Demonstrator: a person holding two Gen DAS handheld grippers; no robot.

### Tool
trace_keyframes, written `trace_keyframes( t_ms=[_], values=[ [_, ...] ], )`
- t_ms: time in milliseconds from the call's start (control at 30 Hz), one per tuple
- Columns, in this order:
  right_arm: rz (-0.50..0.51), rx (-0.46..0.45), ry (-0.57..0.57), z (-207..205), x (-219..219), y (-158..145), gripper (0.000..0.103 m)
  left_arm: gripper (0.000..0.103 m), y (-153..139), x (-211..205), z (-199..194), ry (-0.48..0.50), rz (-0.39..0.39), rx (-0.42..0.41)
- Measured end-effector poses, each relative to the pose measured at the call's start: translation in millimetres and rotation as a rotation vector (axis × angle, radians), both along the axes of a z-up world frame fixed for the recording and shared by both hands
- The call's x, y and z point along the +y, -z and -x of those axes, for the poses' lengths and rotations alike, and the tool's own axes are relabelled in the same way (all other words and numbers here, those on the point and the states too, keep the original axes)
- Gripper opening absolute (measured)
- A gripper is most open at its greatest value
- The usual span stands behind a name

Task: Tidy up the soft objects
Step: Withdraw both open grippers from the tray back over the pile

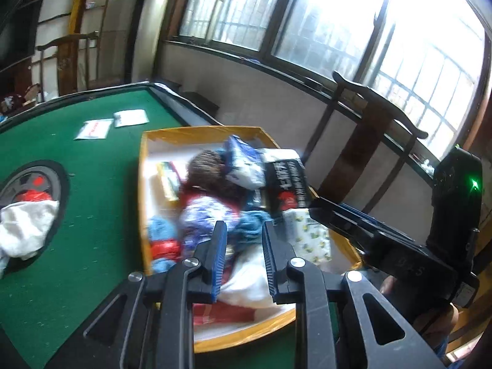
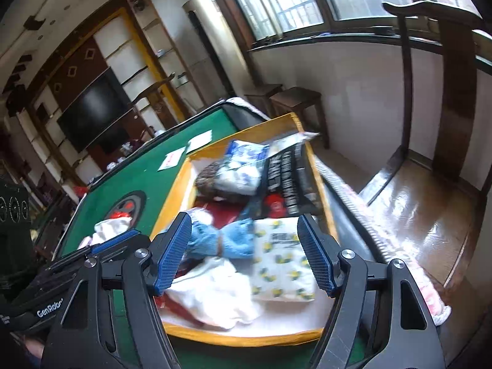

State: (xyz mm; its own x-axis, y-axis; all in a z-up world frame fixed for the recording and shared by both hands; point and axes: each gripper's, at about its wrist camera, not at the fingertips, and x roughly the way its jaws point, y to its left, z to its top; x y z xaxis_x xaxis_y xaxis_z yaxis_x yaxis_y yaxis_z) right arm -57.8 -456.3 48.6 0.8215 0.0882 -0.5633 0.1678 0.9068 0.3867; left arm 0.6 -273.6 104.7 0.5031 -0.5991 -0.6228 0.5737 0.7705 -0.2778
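A yellow-rimmed box [image 1: 144, 166] [image 2: 172, 190] on the green table holds a pile of soft things: a blue towel [image 2: 230, 240], a white cloth [image 2: 215, 292], a lemon-print tissue pack [image 2: 283, 261] [image 1: 310, 236], a black packet [image 1: 286, 181] [image 2: 289, 178], a blue-white packet [image 2: 243, 166] [image 1: 243, 163] and a blue-patterned cloth [image 1: 206, 218]. My left gripper [image 1: 243, 258] hovers over the box's near end, jaws partly open and empty. My right gripper [image 2: 246, 255] is open wide and empty above the towel and tissue pack. More white cloth [image 1: 27, 227] [image 2: 107, 229] lies on the table's centre disc.
Two paper sheets [image 1: 92, 129] [image 2: 187, 150] lie on the green table [image 1: 101, 184] beyond the box. A dark wooden chair [image 1: 369, 141] [image 2: 446, 98] stands right of the table by the windows. Small stools [image 2: 295, 98] stand against the wall. The table's edge runs beside the box.
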Motion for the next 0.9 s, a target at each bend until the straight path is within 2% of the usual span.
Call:
trace_keyframes(
  t_ms=[133,300,333,400,467,567,633,700,767,900],
  values=[
    [0.009,0.011,-0.06,-5,23,-3,0.072,0.024,-4,34,-6,-0.054,-0.004,-0.01],
    [0.048,0.015,-0.144,-11,59,-9,0.072,0.026,-6,98,-21,-0.175,-0.015,-0.003],
    [0.055,0.017,-0.159,-13,66,-9,0.072,0.029,-5,115,-25,-0.211,-0.024,0.004],
    [0.07,0.027,-0.2,-17,83,-8,0.072,0.053,-2,153,-33,-0.298,-0.029,0.016],
    [0.083,0.034,-0.235,-20,96,-7,0.072,0.067,3,199,-42,-0.411,-0.017,0.021],
    [0.112,0.058,-0.289,-27,121,-2,0.072,0.068,11,259,-59,-0.587,-0.063,0.051],
    [0.122,0.071,-0.319,-33,135,1,0.072,0.068,21,284,-71,-0.655,-0.074,0.105],
    [0.126,0.088,-0.347,-41,149,4,0.072,0.068,37,303,-84,-0.679,-0.04,0.181],
    [0.127,0.107,-0.372,-52,163,8,0.072,0.068,49,303,-95,-0.664,-0.051,0.226],
    [0.122,0.134,-0.432,-71,191,10,0.072,0.068,60,289,-103,-0.678,-0.125,0.219]
  ],
)
